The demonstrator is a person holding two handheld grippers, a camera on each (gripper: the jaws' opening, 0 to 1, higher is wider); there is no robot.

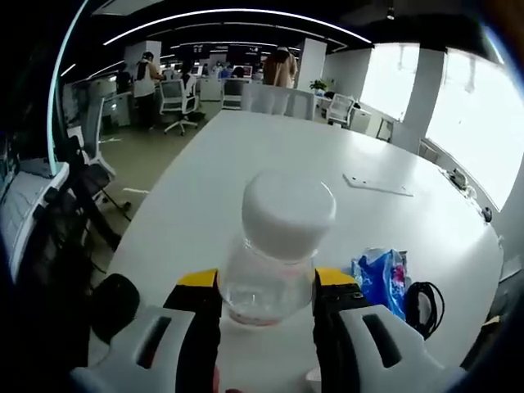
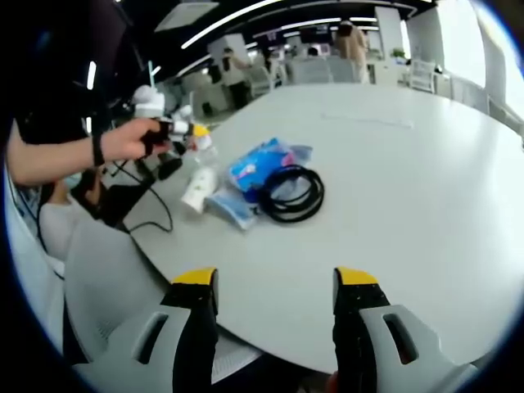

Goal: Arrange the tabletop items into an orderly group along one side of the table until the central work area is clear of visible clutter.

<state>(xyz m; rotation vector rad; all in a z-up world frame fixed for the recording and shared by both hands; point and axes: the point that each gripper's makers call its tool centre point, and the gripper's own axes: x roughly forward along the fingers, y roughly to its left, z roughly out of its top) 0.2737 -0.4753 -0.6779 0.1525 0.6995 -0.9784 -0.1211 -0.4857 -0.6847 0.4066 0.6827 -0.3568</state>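
A clear plastic bottle (image 1: 270,246) with a white cap sits between the yellow-tipped jaws of my left gripper (image 1: 267,280), which is shut on its body just above the white table (image 1: 246,155). In the right gripper view a hand holds that left gripper (image 2: 182,133) at the table's left edge, with the bottle (image 2: 199,184) pointing down toward the tabletop. My right gripper (image 2: 276,282) stands open over the near table edge with nothing between its jaws. A blue packet (image 2: 258,164) and a coiled black cable (image 2: 292,194) lie together beside the bottle.
A pale blue flat item (image 2: 233,209) lies against the cable. The blue packet (image 1: 381,274) and cable (image 1: 422,303) are right of the bottle. A thin flat sheet (image 1: 377,184) rests farther along the table. Office chairs and people stand beyond the far end.
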